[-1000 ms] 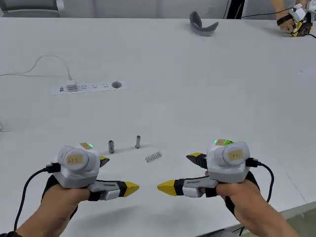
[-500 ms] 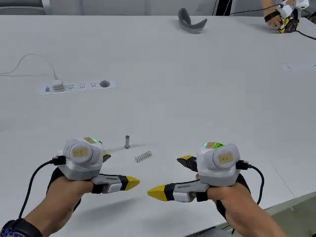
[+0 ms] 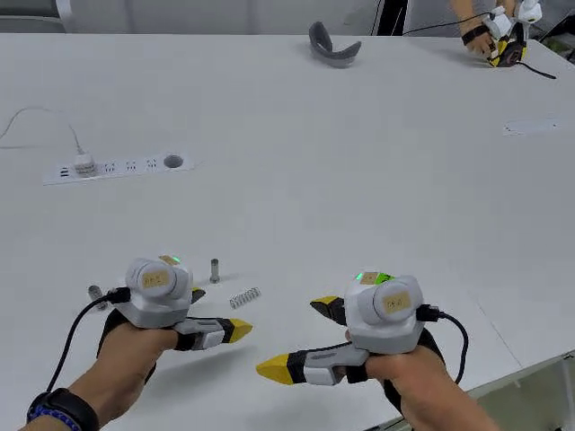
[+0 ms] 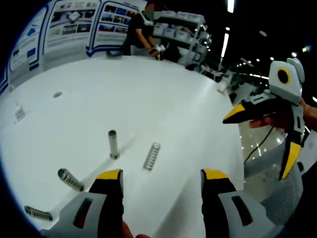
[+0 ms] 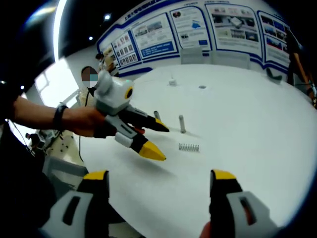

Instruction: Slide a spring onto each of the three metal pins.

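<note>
Both grippers are empty. The left gripper [image 3: 216, 312] has its fingers [image 4: 111, 178] spread wide, and so does the right gripper [image 3: 297, 336]. Both hover low over the near side of the counter [image 3: 377, 180], tips angled in toward each other. My read: pre-grasp stance, open so either one can drop onto a part.

The loose spring [image 3: 244, 297] lies flat on the counter between the two grippers, closer to the left one. It's just right of the bare pin [image 3: 215, 269], on the person's side. Its long axis is horizontal, running near-left to far-right in the head view. In the left gripper view it points almost straight away, roughly in line with the finger gap.

The bare pin stands upright on its base, axis vertical, free end up. The spring likely needs tipping to vertical before it goes over the top.

Two coil-covered pieces [image 4: 69, 179] [image 4: 37, 213] lie on their sides left of the left gripper. They look like sprung pins, but I can't confirm. If so, one pin is left.
</note>
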Motion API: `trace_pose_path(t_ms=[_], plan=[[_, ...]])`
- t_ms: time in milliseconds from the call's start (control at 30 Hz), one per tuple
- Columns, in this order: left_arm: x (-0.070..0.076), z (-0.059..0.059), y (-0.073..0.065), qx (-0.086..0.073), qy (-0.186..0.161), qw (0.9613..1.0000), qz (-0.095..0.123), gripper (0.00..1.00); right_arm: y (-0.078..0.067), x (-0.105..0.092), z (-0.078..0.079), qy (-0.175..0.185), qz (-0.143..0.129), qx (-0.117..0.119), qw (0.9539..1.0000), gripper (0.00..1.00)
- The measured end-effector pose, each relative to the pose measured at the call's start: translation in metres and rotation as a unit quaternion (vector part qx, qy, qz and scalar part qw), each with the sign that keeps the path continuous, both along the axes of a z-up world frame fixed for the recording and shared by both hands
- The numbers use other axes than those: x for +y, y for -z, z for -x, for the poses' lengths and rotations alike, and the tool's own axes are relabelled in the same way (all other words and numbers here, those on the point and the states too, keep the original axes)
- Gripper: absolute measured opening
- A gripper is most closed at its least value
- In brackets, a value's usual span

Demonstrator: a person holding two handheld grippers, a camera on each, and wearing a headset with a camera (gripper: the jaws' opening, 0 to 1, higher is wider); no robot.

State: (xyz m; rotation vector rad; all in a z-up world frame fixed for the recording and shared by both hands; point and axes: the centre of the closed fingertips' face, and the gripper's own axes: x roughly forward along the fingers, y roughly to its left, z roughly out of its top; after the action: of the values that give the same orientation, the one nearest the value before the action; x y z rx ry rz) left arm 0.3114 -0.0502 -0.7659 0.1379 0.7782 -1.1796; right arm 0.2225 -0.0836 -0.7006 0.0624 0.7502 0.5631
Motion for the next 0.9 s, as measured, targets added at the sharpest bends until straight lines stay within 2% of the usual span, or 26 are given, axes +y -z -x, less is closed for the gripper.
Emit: trace_pose_path(t_ms=[233, 367, 467, 533, 800, 900], plan=[[-0.012, -0.009, 0.012, -0.007, 0.003, 0.9999, -0.013, 0.54, 0.002, -0.003, 0.000, -0.001, 0.000, 0.003, 1.0000, 0.85], [-0.016, -0.013, 0.015, -0.009, 0.000, 0.9999, -0.013, 0.47, 0.003, -0.004, -0.001, 0.001, -0.002, 0.005, 1.0000, 0.85], [-0.021, -0.019, 0.017, -0.022, -0.006, 0.9997, -0.008, 0.38, 0.005, -0.003, 0.000, 0.000, -0.002, 0.007, 1.0000, 0.85], [-0.022, -0.024, 0.023, -0.034, -0.008, 0.9993, -0.016, 0.30, 0.006, -0.002, 0.000, -0.001, -0.002, 0.008, 1.0000, 0.85], [-0.025, -0.023, 0.035, -0.029, -0.005, 0.9992, -0.028, 0.24, 0.008, -0.005, 0.002, -0.003, 0.001, 0.012, 0.9999, 0.85], [-0.026, -0.024, 0.035, -0.041, -0.005, 0.9988, -0.027, 0.19, 0.008, -0.005, 0.003, -0.004, 0.001, 0.013, 0.9999, 0.85]])
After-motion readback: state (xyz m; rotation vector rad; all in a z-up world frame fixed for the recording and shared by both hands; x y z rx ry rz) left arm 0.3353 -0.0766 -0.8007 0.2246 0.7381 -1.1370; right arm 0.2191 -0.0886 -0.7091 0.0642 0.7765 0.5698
